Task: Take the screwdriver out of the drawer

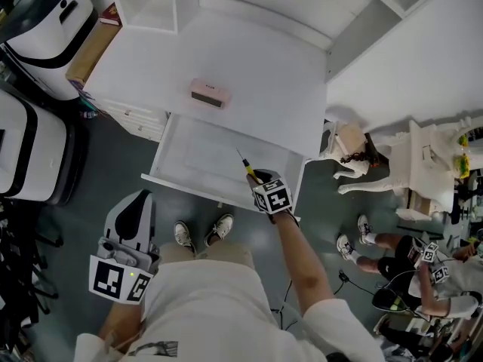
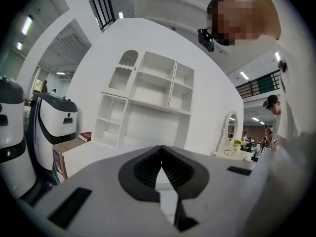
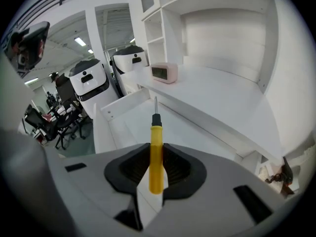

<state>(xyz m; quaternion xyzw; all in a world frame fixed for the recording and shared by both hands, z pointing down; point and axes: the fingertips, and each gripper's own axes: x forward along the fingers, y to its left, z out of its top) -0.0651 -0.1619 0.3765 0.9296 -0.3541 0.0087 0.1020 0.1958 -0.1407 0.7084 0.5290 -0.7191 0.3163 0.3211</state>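
A yellow-handled screwdriver [image 1: 247,169] [image 3: 156,152] is clamped between the jaws of my right gripper [image 1: 260,178] [image 3: 156,158]. Its metal shaft sticks out past the fingertips. The gripper holds it over the front right corner of the open white drawer [image 1: 167,151] [image 3: 117,116], clear of the drawer floor, and the drawer looks bare inside. My left gripper [image 1: 140,199] [image 2: 161,153] hangs low at the left in front of the desk, away from the drawer. Its jaws are shut with nothing between them.
The white desk [image 1: 256,59] carries a pink clock [image 1: 210,93] [image 3: 164,72] and shelf units at the back. White machines [image 1: 45,21] and a book [image 1: 111,13] stand at the left. A white vanity table [image 1: 423,164] and a seated person [image 1: 430,274] are at the right.
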